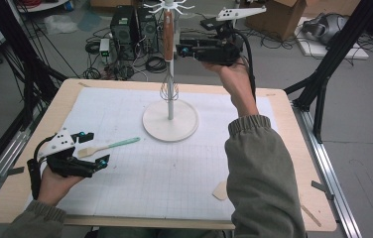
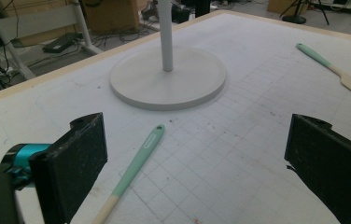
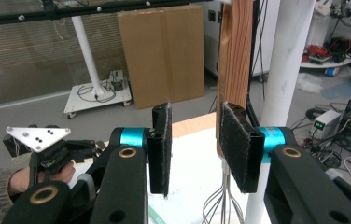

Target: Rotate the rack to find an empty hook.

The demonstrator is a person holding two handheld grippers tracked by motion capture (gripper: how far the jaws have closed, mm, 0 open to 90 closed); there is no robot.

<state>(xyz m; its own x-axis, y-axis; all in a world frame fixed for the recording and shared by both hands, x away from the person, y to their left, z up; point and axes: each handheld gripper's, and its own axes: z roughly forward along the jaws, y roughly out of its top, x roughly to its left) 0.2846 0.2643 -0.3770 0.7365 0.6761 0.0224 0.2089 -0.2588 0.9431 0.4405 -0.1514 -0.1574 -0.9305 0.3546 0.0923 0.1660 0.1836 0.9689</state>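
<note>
One wooden-handled wire whisk (image 1: 168, 54) hangs upright on the white round-based stand (image 1: 170, 130), handle up, wires down. Right gripper (image 3: 194, 149) is beside the handle, partly parted, gripping nothing. Left gripper (image 2: 197, 163) gapes wide over a mint-handled spatula (image 2: 134, 170), apart

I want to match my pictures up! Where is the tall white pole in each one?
High view: the white pole stands in the middle of the table's far half, on its round base.
Left gripper view: top middle, rising from that base.
Right gripper view: right side, just beyond the wooden whisk handle.
Shared landmark: the white grid mat.
</note>
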